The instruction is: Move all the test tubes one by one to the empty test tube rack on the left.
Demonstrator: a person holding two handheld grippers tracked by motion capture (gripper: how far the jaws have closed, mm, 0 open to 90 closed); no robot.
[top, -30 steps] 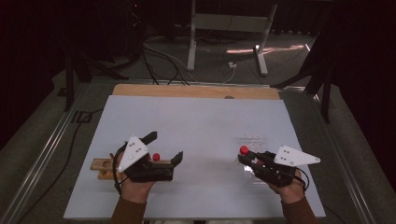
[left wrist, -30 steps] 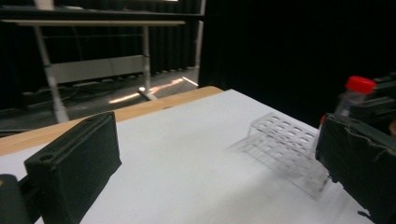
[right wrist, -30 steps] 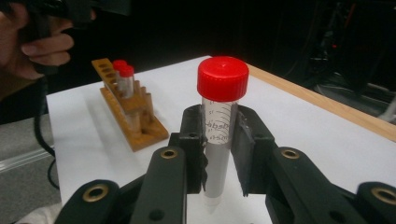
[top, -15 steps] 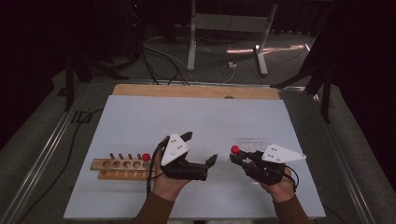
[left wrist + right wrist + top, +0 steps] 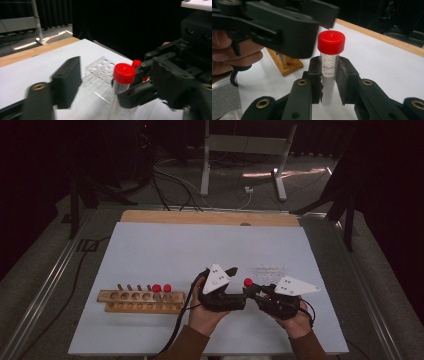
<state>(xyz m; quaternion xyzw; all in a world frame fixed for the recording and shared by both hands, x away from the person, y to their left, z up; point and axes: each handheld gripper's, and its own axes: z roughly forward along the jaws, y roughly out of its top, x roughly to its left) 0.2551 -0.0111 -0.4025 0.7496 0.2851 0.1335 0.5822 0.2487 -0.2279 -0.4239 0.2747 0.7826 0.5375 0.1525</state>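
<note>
Clamping a clear tube with a red cap upright between its jaws, the right hand-held gripper sits low over the white surface near the person's edge. The left hand-held gripper is just beside it; its jaws have just been closing and stand partly open on either side of the capped tube top, not pressing it. A clear plastic rack lies just behind the tube. A wooden rack to the left holds two more red-capped tubes.
</note>
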